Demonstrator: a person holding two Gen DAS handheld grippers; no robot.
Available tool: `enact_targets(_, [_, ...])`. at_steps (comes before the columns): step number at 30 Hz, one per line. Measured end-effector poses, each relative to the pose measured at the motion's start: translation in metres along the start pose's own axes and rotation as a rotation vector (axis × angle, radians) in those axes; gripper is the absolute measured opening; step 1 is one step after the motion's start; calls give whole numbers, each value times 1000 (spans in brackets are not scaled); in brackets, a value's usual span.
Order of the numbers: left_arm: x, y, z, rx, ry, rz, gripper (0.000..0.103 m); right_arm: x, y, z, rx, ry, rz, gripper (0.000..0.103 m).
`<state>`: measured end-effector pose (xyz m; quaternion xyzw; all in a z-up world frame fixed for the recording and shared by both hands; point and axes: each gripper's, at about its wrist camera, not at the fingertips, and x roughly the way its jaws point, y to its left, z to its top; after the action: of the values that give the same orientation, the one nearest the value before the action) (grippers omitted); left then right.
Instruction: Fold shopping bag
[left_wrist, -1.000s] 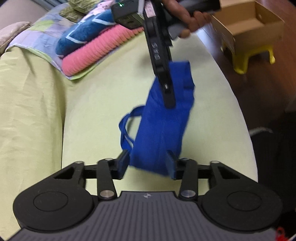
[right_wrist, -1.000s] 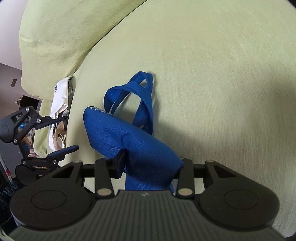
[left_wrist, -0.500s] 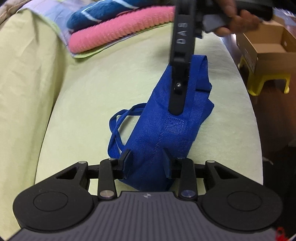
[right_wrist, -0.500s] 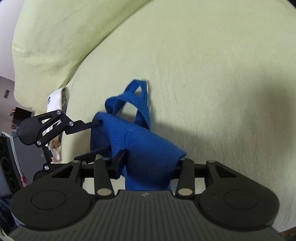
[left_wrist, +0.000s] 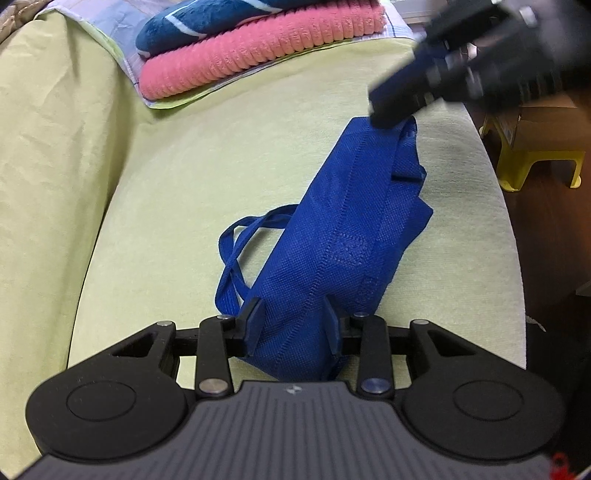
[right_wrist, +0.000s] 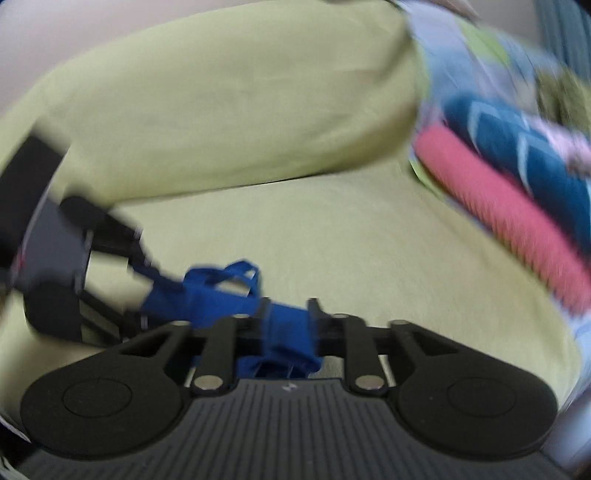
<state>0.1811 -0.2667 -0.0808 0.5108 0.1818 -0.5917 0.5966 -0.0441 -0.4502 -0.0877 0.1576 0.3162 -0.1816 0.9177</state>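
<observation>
Shopping bag (left_wrist: 340, 236), blue woven fabric, looks light, limp and crease-holding, best pinched at its ends, where left gripper (left_wrist: 291, 325) and right gripper (right_wrist: 288, 317) each clamp it.

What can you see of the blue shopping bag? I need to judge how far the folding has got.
The blue shopping bag looks like woven, non-woven-style fabric with stitched seams. It is gathered lengthwise into a narrow, bunched bundle, not a flat fold. Its two strap handles loop out to one side and lie on the yellow-green sofa seat. The left tool is shut on the near end; the right tool is shut on the far end, so the bag stretches between them, its middle close over the seat.
</observation>
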Motion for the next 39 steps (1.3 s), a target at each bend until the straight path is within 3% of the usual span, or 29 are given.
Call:
enact_targets(6, [-1,-2,-1,-61,-14,25,40,4,31,-28,-169,-55,-109,8])
enact_targets(7, [0,-3,0,-66,-12,29,39,12,31,-31,-189,-38,-138,4])
enact_targets(12, [1,-7,3,-61,-2,37,35,19,32,-47,-305,-77,-187,4])
enact_targets(16, [1,-5,3,-53,8,30,35,8,14,-28,-157,-41,-122,3])
enact_targets(18, [1,-5,3,-42,9,31,35,-10,-5,-21,38,-42,-106,19])
enact_targets(19, [1,-6,2,-41,8,31,35,-20,-16,-21,157,-55,-81,21])
enact_targets(24, [1,-6,1,-40,5,27,35,-37,-48,-47,712,-36,197,34])
enact_targets(26, [0,-7,1,-40,5,29,35,-26,-47,-57,848,-24,254,43])
enact_targets(29, [0,-8,1,-41,4,32,35,-2,-41,-67,995,27,297,44])
enact_targets(33, [1,-8,1,-42,0,31,35,15,-29,-66,1032,23,232,33])
enact_targets(39, [4,-5,6,-57,10,33,34,28,-13,-30,793,69,131,30])
